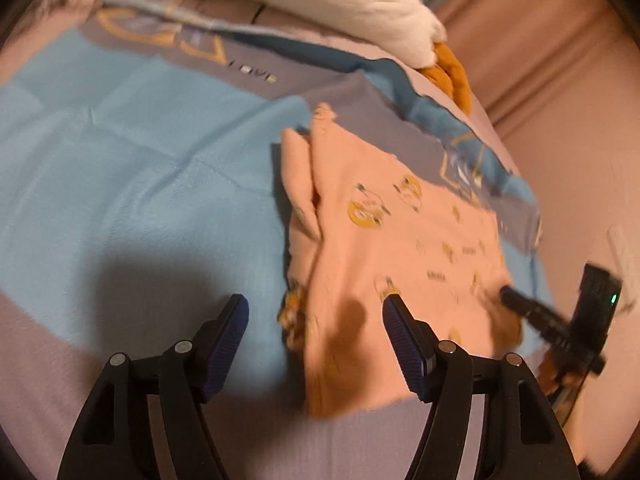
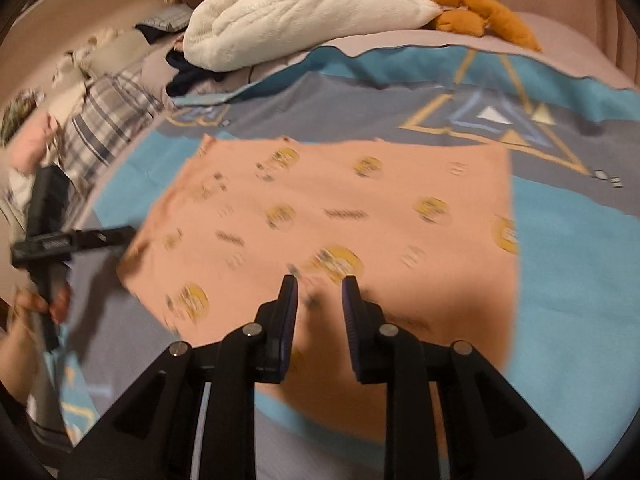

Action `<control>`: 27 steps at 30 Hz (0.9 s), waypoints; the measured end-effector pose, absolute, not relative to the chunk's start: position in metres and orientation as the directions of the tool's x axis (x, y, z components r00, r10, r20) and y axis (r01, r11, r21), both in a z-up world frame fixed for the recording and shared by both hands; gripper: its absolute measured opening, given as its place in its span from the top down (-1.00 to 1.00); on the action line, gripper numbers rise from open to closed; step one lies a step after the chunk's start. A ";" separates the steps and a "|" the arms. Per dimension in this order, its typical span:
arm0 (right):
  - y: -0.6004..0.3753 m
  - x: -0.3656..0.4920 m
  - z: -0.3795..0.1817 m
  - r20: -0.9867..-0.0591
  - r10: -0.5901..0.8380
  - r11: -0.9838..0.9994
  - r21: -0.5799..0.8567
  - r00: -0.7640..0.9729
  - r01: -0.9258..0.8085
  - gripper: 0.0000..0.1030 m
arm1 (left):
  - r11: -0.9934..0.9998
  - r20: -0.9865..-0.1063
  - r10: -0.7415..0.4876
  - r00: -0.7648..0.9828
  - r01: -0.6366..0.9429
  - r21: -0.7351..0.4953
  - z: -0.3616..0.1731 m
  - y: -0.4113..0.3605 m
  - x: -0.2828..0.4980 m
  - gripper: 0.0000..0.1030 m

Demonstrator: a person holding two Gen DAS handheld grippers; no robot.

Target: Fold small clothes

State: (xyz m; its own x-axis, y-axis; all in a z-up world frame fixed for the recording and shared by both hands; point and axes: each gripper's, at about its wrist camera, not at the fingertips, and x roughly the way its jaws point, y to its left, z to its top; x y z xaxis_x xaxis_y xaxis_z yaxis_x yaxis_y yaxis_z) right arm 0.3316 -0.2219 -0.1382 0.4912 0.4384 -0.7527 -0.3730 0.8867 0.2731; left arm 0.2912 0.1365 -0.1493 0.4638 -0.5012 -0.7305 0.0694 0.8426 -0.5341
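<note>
A small peach garment with yellow cartoon prints (image 1: pixel 400 248) lies flat and partly folded on a blue and grey bedspread (image 1: pixel 120 168). My left gripper (image 1: pixel 316 312) is open and empty, hovering above the garment's near left edge. The right gripper shows at the garment's far right corner in the left wrist view (image 1: pixel 520 300). In the right wrist view the garment (image 2: pixel 340 216) spreads wide, and my right gripper (image 2: pixel 319 292) hangs just above its near edge with jaws apart and nothing between them. The left gripper (image 2: pixel 100 236) sits at the garment's left edge.
A white and orange plush toy (image 2: pixel 312 12) lies at the far side of the bed. Plaid cloth (image 2: pixel 108 128) and dark clothes (image 2: pixel 188 72) are piled at the far left. A pink upholstered wall (image 1: pixel 560 80) runs along the right.
</note>
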 end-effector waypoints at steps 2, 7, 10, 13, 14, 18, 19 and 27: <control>-0.208 0.350 -0.143 -0.750 0.453 0.882 0.298 0.482 -0.366 0.54 | 0.807 -0.701 -0.546 0.458 0.062 -0.588 -0.154 0.133 0.305 -0.32; -0.180 0.391 -0.152 -0.754 0.473 0.878 0.358 0.456 -0.318 0.58 | 0.758 -0.669 -0.599 0.441 0.042 -0.651 -0.161 0.120 0.336 -0.32; -0.168 0.413 -0.157 -0.759 0.460 0.886 0.355 0.461 -0.299 0.64 | 0.760 -0.671 -0.587 0.452 0.025 -0.649 -0.165 0.114 0.349 -0.08; -0.153 0.431 -0.167 -0.801 0.393 0.916 0.294 0.452 -0.274 0.82 | 0.785 -0.704 -0.556 0.441 0.002 -0.619 -0.171 0.111 0.356 0.58; -0.147 0.437 -0.175 -0.828 0.360 0.927 0.267 0.430 -0.263 0.85 | 0.785 -0.707 -0.555 0.438 -0.006 -0.620 -0.174 0.113 0.358 0.64; -0.142 0.438 -0.170 -0.842 0.343 0.930 0.242 0.417 -0.276 0.90 | 0.767 -0.697 -0.573 0.432 -0.017 -0.641 -0.179 0.117 0.360 0.66; -0.143 0.433 -0.165 -0.844 0.344 0.929 0.241 0.413 -0.281 0.87 | 0.771 -0.700 -0.569 0.432 -0.014 -0.636 -0.179 0.116 0.361 0.66; -0.146 0.349 -0.153 -0.844 0.403 0.879 0.249 0.354 -0.407 0.81 | 0.796 -0.723 -0.548 0.420 -0.003 -0.605 -0.177 0.115 0.362 0.68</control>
State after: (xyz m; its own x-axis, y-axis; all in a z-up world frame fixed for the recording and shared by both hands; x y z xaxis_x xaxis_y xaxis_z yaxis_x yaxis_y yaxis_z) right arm 0.3494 -0.1456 -0.1532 0.3543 0.4028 -0.8439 -0.4068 0.8790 0.2488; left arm 0.3623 0.1145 -0.1766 0.4201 -0.5481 -0.7232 -0.0028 0.7962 -0.6050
